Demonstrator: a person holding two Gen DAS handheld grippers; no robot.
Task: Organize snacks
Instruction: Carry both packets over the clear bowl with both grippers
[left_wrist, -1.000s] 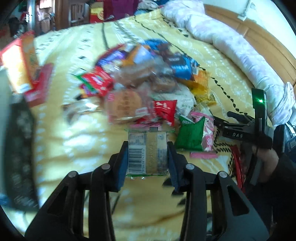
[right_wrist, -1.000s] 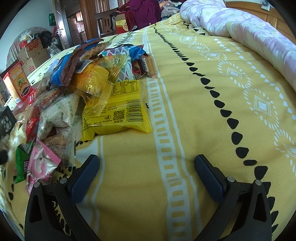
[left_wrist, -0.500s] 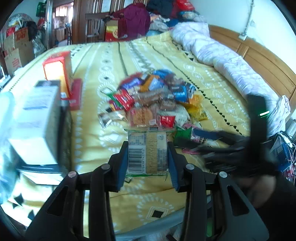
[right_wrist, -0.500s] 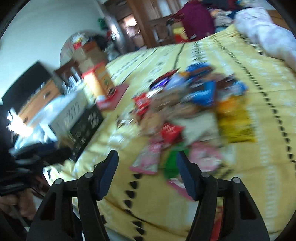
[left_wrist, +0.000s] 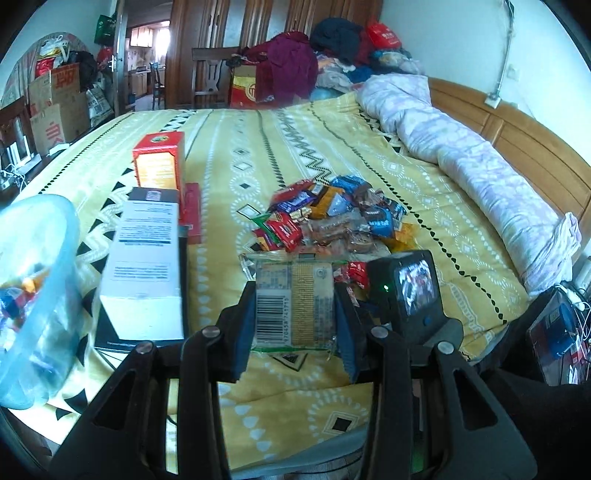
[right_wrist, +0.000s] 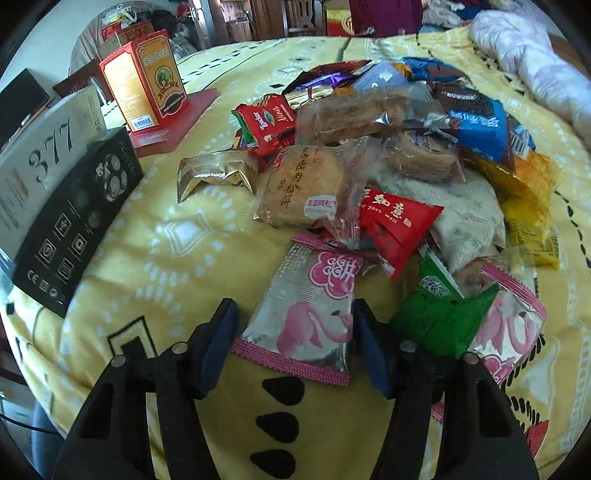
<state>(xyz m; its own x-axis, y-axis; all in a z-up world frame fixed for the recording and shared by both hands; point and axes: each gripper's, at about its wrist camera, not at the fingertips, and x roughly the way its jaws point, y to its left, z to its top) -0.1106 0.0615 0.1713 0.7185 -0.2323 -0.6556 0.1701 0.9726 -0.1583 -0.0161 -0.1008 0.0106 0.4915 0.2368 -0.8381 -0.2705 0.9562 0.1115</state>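
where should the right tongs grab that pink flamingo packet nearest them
Across the two long side edges of the flamingo packet, coming in from its near sealed end. It lies flat on the bedspread with that end pointing at the right tongs, whose fingers already flank it; its far end is tucked under the red packet.

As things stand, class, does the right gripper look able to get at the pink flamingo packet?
Probably yes. The right gripper is open, a finger on either side of the pink flamingo packet, which lies flat at the near edge of the snack pile with nothing on its near half.
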